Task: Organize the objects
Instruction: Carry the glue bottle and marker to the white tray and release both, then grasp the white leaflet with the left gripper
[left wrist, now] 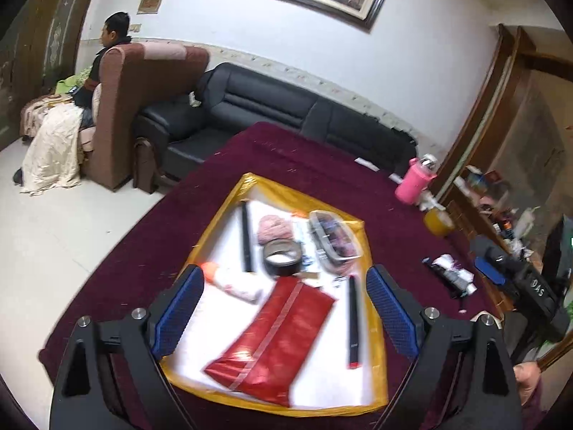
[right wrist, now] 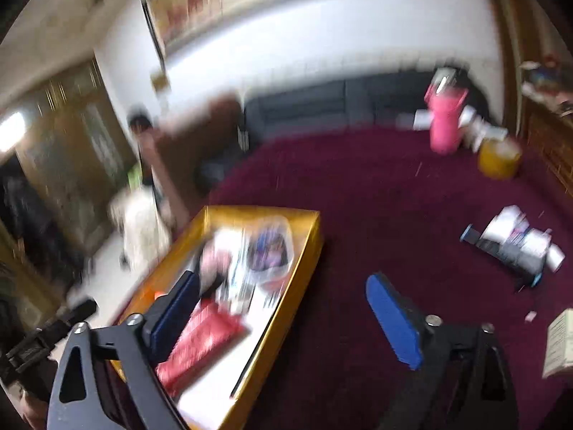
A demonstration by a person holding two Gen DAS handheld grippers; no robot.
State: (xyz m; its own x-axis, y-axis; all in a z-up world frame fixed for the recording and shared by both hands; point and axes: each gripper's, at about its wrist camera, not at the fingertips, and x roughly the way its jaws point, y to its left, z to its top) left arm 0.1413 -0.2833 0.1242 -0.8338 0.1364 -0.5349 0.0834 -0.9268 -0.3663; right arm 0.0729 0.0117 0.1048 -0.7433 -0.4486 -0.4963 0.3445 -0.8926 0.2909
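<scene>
Red pouch point(left wrist: 275, 337) lies flat in yellow tray point(left wrist: 379, 351).

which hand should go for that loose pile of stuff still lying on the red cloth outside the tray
Right, probably. The loose pile lies just ahead of the open, empty right hand-held gripper, while the left hand-held gripper hangs open over the yellow tray, with the pile off to its side.

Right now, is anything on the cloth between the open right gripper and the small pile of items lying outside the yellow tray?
Nothing visible. Only bare dark red tablecloth lies between the right gripper and the pile of small items.
</scene>
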